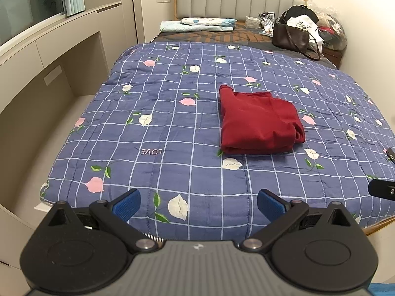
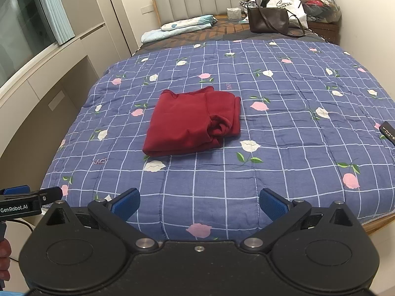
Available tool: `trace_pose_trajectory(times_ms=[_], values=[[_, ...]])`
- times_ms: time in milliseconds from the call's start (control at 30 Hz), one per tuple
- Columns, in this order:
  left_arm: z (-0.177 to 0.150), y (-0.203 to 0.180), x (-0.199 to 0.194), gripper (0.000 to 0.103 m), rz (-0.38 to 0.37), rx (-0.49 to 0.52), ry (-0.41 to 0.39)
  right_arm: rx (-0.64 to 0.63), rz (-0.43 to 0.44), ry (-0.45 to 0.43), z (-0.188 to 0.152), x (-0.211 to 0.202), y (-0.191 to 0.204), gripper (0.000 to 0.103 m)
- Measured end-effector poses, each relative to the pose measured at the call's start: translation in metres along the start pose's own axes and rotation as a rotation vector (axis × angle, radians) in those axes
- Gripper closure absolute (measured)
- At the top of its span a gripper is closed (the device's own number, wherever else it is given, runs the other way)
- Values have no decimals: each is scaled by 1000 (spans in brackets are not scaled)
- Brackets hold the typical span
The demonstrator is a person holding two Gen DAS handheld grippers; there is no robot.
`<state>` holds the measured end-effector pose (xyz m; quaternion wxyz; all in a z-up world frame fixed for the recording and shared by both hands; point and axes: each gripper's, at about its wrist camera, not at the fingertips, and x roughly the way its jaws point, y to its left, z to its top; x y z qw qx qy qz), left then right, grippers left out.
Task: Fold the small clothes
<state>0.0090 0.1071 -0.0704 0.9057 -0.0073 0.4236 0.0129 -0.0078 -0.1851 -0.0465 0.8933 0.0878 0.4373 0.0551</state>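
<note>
**On the bed: red garment folded, both claws empty**

Near the middle of the bed, on the blue quilt (image 1: 172, 128) with its white grid lines and pink and white flowers, you have the dark red knit garment (image 1: 256, 123) lying folded into a compact, roughly square bundle. One smooth fold edge faces the foot of the bed, and a bunched sleeve end shows at its right side in the right wrist view (image 2: 217, 127). Nothing touches it.

Your left claw (image 1: 198, 204) hangs over the foot edge of the bed with its blue-padded fingers (image 1: 126, 204) spread wide, nothing between them. Your right claw (image 2: 199, 203) sits the same way over the foot edge, its blue pads (image 2: 272, 203) well apart and empty. Both are well short of the garment. In the right wrist view you can see the left tool's black body, printed "GenRobot.AI", at the lower left, with part of your hand (image 2: 5, 254) below it.

At the head end, beside the grey padded headboard (image 1: 237, 0) with its wooden frame, a pale blue folded blanket (image 1: 197, 24) lies toward the left corner. A dark brown leather shoulder bag (image 1: 290, 37) stands toward the right corner, with a white paper bag (image 1: 306, 26) just behind it. A small black object (image 2: 388, 133) lies at the quilt's right edge.
</note>
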Motion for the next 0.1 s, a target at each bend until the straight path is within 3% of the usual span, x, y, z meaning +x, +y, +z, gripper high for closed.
trace_pose_trajectory(times_ms=[100], values=[[2,0,3,0,-1,0,4,0,0,1,0,1,1,1]])
